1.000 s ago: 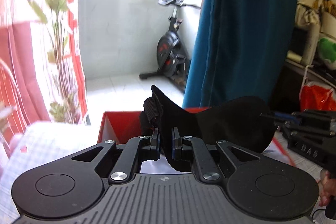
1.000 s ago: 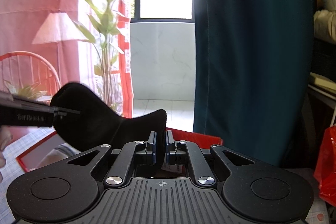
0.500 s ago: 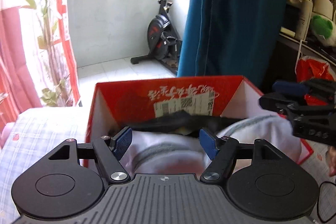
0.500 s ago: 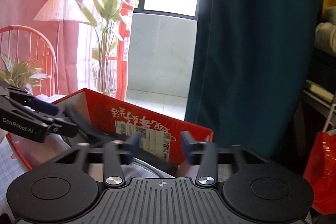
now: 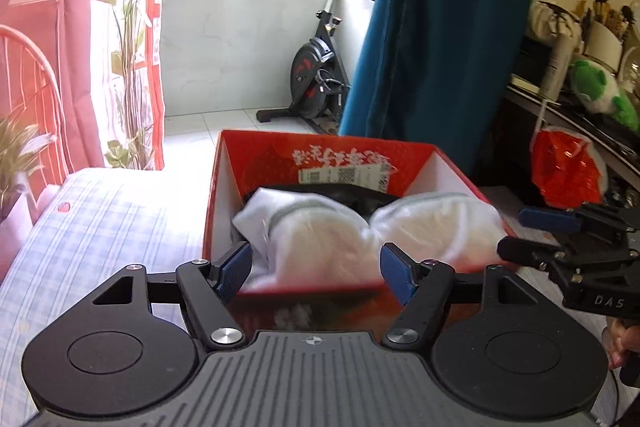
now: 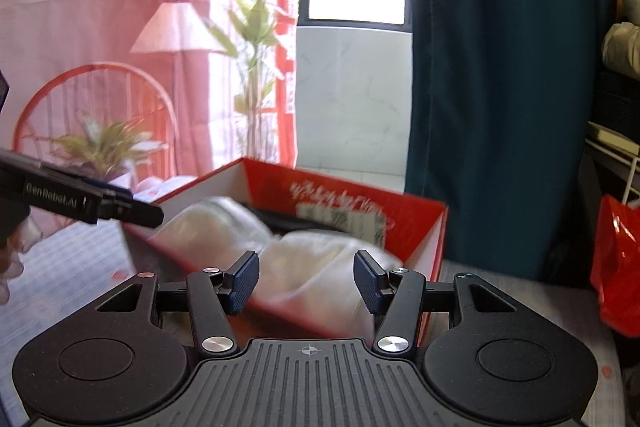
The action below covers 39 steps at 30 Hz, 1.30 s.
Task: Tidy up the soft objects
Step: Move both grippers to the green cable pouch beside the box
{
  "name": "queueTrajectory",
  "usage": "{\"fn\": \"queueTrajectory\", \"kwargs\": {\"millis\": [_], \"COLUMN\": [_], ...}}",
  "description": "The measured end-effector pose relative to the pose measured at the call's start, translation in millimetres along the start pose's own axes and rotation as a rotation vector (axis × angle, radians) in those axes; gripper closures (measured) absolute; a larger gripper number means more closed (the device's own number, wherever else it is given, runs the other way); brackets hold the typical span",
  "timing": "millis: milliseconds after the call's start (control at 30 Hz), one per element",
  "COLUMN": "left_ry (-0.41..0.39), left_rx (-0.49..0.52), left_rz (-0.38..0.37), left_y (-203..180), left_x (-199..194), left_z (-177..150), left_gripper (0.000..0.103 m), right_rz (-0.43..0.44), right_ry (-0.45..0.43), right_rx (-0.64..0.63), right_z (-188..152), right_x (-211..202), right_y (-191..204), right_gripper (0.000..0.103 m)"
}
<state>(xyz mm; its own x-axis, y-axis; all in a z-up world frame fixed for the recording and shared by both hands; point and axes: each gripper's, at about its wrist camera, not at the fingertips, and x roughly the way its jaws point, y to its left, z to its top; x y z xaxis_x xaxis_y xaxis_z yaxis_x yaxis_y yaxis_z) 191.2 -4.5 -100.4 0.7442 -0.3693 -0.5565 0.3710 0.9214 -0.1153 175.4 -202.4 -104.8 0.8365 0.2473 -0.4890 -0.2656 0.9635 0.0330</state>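
A red cardboard box (image 5: 216, 195) (image 6: 416, 227) stands on a bed with a blue checked sheet (image 5: 100, 227). Inside it lie white soft items (image 5: 320, 231) (image 6: 312, 259), and a black soft item (image 5: 360, 193) (image 6: 288, 219) rests behind them against the far wall. My left gripper (image 5: 316, 267) (image 6: 136, 205) hovers just short of the box's near rim, open with nothing between its blue pads. My right gripper (image 6: 306, 277) (image 5: 532, 235) stands at the box's right near corner, also open and holding nothing.
A teal curtain (image 5: 420, 47) hangs behind the box. A red plastic bag (image 5: 568, 163) (image 6: 616, 267) sits at the right below a cluttered shelf with a green plush toy (image 5: 600, 87). An exercise bike (image 5: 316, 67), plants and a pink curtain (image 5: 48, 47) stand beyond.
A second ago both grippers were shut on the black soft item above the box. They opened, the item dropped into the box, and both grippers drew back from it.
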Motion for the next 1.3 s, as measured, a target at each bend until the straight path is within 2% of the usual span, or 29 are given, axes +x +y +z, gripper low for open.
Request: {"fn": "queueTrajectory", "kwargs": {"millis": [133, 367, 500, 600, 700, 967, 1300], "left_ry": [0.021, 0.166, 0.249, 0.308, 0.309, 0.305, 0.299], "left_rx": [0.053, 0.063, 0.015, -0.023, 0.017, 0.021, -0.075], "left_rz": [-0.045, -0.120, -0.173, -0.195, -0.188, -0.165, -0.141], "left_y": [-14.0, -33.5, -35.6, -35.4, -39.4, -34.6, -19.1], "left_x": [-9.8, 10.1, 24.7, 33.9, 30.9, 34.9, 34.1], "left_z": [-19.1, -69.5, -99.0, -117.3, -122.3, -123.8, -116.3], "left_gripper": [0.030, 0.034, 0.061, 0.069, 0.069, 0.070, 0.070], "right_rz": [0.020, 0.019, 0.033, 0.038, 0.042, 0.058, 0.150], "right_ry": [0.042, 0.219, 0.266, 0.282, 0.307, 0.315, 0.288], "right_rx": [-0.013, 0.032, 0.179, 0.207, 0.243, 0.311, 0.265], "right_z": [-22.7, -86.6, -113.0, -125.2, -129.1, -135.4, -140.1], "right_x": [-16.9, -14.0, -11.3, -8.8, -3.1, 1.6, 1.4], "right_y": [8.2, 4.9, -3.7, -4.7, -6.2, -8.0, 19.7], "right_gripper": [0.053, 0.053, 0.051, 0.050, 0.049, 0.046, 0.048]}}
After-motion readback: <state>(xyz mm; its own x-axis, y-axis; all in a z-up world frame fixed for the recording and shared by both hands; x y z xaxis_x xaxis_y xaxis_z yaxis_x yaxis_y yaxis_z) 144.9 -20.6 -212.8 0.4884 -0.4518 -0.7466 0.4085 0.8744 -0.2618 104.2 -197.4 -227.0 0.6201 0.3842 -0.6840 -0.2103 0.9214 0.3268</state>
